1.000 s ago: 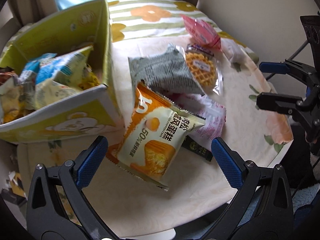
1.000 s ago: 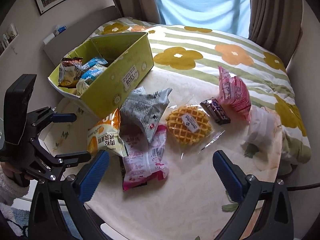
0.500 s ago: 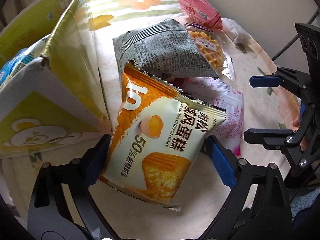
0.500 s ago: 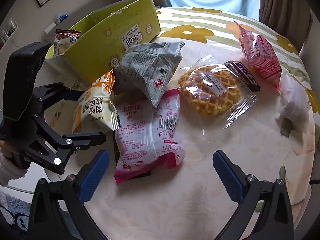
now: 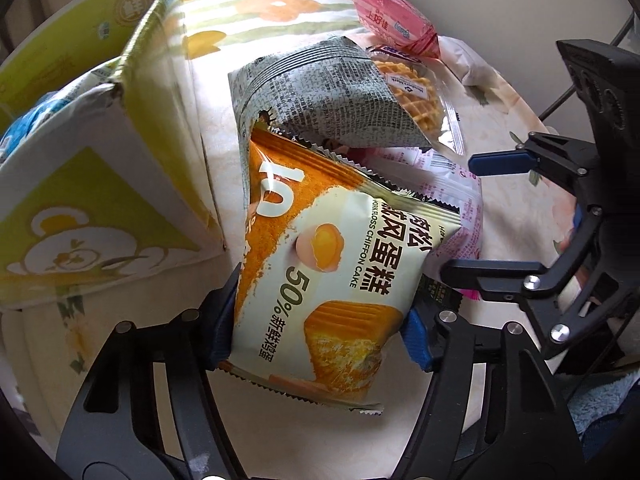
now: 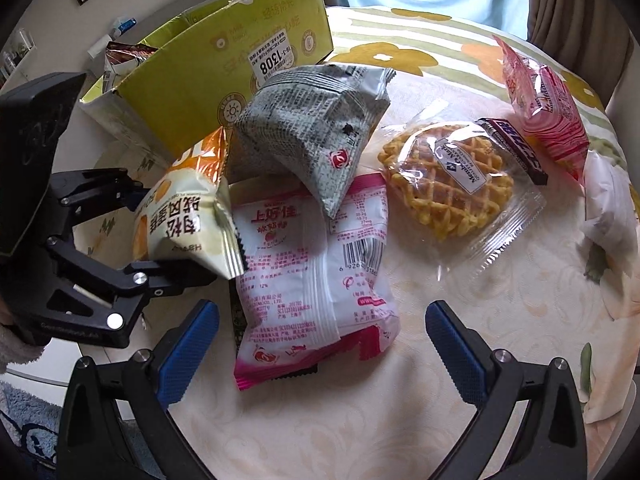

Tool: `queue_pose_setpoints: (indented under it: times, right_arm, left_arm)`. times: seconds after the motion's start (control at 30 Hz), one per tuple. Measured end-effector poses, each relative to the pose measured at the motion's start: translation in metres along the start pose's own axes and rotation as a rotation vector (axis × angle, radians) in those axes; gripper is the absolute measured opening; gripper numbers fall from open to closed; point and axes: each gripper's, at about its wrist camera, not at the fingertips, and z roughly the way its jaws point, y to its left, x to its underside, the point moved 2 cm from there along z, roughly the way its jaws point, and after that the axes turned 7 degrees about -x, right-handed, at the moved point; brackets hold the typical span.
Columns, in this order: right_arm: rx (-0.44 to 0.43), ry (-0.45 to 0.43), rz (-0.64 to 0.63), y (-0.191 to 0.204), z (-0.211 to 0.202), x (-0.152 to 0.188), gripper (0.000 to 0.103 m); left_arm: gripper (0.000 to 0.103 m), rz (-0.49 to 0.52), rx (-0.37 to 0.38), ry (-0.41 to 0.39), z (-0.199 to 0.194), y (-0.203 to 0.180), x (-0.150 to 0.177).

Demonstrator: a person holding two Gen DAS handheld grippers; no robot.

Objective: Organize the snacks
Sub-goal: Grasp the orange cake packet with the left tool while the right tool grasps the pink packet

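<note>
Between the left gripper's (image 5: 320,336) two blue pads we find the orange-and-cream chiffon cake packet (image 5: 324,264), its lower end pinched from both sides; we record the left gripper as clamped on it. Seen from the right wrist, the packet (image 6: 180,216) looks tilted up off the table (image 6: 400,420), with its far end against the grey newsprint-pattern bag (image 5: 320,92) lying just beyond. We judge the packet light and air-puffed, with slick film and a soft cake inside: it should crush easily, so a hold across the flat sealed margin or a gentle squeeze at the end seems safer than pressing the middle. Just left of the left gripper stands the yellow-green cardboard box (image 5: 100,208), already holding some snacks, and we take it as the likely destination. Right of the packet, partly underneath it, lies the pink-and-white packet (image 6: 312,264), directly ahead of the right gripper (image 6: 320,344), whose jaws stand spread wide with nothing between them. Farther ahead of the right gripper are the wrapped waffle (image 6: 448,180), a dark chocolate bar (image 6: 512,148) touching it, and a pink bag (image 6: 540,108) beyond. Lifting the cake packet may drag the grey bag along.
</note>
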Motion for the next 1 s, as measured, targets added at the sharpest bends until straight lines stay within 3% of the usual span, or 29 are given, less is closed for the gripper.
queue_pose_setpoints:
  times: [0.33,0.5,0.73,0.9,1.0]
  right_arm:
    - [0.014,0.018,-0.03,0.003,0.015,-0.008,0.103]
    - [0.039,0.021,-0.056,0.007,0.023,-0.009,0.102]
    - [0.058,0.016,-0.097,0.014,0.027,-0.014,0.075]
    - [0.055,0.018,-0.097,0.02,0.021,-0.014,0.062]
    - [0.062,0.024,-0.088,0.019,0.012,-0.012,0.06]
  left_arm:
    - [0.064,-0.077,-0.006,0.013,-0.013,0.016,0.013]
    - [0.064,-0.066,-0.015,0.008,-0.017,0.015,0.014]
    - [0.064,-0.074,-0.013,0.004,-0.019,0.015,0.014]
    - [0.064,-0.102,-0.009,0.008,-0.022,0.015,0.015]
    - [0.064,-0.11,-0.009,0.001,-0.03,0.012,0.014]
